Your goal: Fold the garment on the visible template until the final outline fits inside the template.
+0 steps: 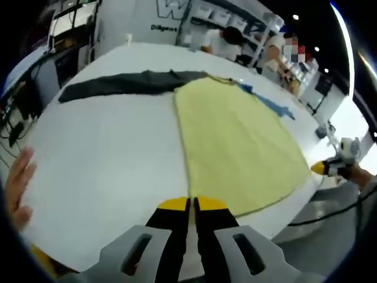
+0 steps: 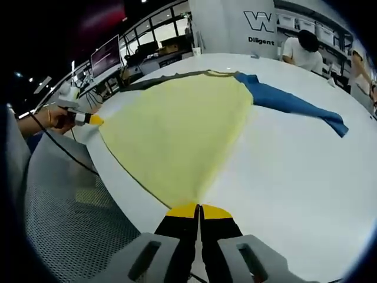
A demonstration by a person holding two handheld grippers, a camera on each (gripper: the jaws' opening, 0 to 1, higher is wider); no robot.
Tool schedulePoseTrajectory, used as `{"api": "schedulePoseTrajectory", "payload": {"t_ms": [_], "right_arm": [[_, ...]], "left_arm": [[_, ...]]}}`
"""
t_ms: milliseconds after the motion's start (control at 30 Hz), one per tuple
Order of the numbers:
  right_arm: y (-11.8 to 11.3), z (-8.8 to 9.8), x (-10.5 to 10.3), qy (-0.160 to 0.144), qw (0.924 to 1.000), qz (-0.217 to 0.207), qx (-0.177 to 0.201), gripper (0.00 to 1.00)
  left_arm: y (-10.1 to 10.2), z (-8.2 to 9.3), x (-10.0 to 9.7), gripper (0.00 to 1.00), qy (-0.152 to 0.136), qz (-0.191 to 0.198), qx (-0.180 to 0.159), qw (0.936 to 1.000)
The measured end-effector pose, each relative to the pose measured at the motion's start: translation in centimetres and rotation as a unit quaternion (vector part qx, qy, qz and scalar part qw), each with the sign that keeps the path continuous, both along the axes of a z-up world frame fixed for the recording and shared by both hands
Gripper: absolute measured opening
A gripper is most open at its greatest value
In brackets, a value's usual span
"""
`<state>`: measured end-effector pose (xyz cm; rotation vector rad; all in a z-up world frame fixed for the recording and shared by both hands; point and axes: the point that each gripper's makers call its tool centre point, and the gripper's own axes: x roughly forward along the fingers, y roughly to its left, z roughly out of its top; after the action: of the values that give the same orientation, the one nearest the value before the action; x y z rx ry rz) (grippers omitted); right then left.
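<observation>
A garment with a pale yellow body (image 1: 235, 141) lies spread flat on a white round table (image 1: 106, 159). Its dark grey sleeve (image 1: 123, 84) stretches away on one side and its blue sleeve (image 1: 271, 103) on the other. My left gripper (image 1: 192, 203) is shut on one hem corner at the near table edge. At the other hem corner my right gripper (image 1: 318, 168) shows its yellow tips. In the right gripper view, the yellow body (image 2: 182, 124) narrows down into my right gripper (image 2: 198, 207), shut on that corner. The left gripper (image 2: 94, 119) holds the far corner, with the blue sleeve (image 2: 288, 100) beyond.
A person's hand (image 1: 17, 183) rests on the table edge at the left. A grey mesh chair (image 2: 70, 218) stands by the table below the hem. Seated people (image 1: 224, 41) work at the far side. Monitors (image 2: 106, 56) and cables stand behind.
</observation>
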<state>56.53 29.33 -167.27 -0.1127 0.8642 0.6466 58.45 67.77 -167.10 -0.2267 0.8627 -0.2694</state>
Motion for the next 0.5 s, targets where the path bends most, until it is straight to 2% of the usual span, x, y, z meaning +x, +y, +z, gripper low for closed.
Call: {"api": "schedulePoseTrajectory", "payload": {"t_ms": [167,200,233,267,333,367,400,500], "right_arm": [[0.1,0.3,0.2,-0.005,1.0,0.001,0.003,0.0],[0.3,0.9,0.8,-0.018,0.9998,0.0,0.009,0.0],[0.3,0.9,1.2,-0.027,0.9995,0.0,0.014,0.0],[0.5,1.4,1.6,-0.039,0.999,0.0,0.021,0.01],[0.7,1.9,1.9,-0.048,0.9986,0.001,0.022,0.05],[0.8,2.2,2.3,-0.059,0.9979,0.004,0.026,0.08],[0.8,2.4,2.5,-0.066,0.9974,0.003,0.028,0.11],[0.8,3.0,3.1,-0.09,0.9955,0.001,0.031,0.27]], "left_arm": [[1.4,0.0,-0.3,0.0,0.002,0.001,0.023,0.9997],[1.5,0.2,-0.4,0.0,-0.001,0.005,0.025,0.9997],[1.7,0.5,-0.2,0.0,-0.009,0.008,0.026,0.9996],[2.2,1.1,0.5,0.02,-0.036,0.012,0.026,0.9989],[2.2,1.9,1.0,0.09,-0.056,0.016,0.028,0.9979],[2.6,2.1,1.8,0.12,-0.074,0.016,0.033,0.9966],[2.7,2.2,1.9,0.16,-0.078,0.016,0.034,0.9962],[2.8,3.4,2.6,0.32,-0.102,0.023,0.049,0.9933]]}}
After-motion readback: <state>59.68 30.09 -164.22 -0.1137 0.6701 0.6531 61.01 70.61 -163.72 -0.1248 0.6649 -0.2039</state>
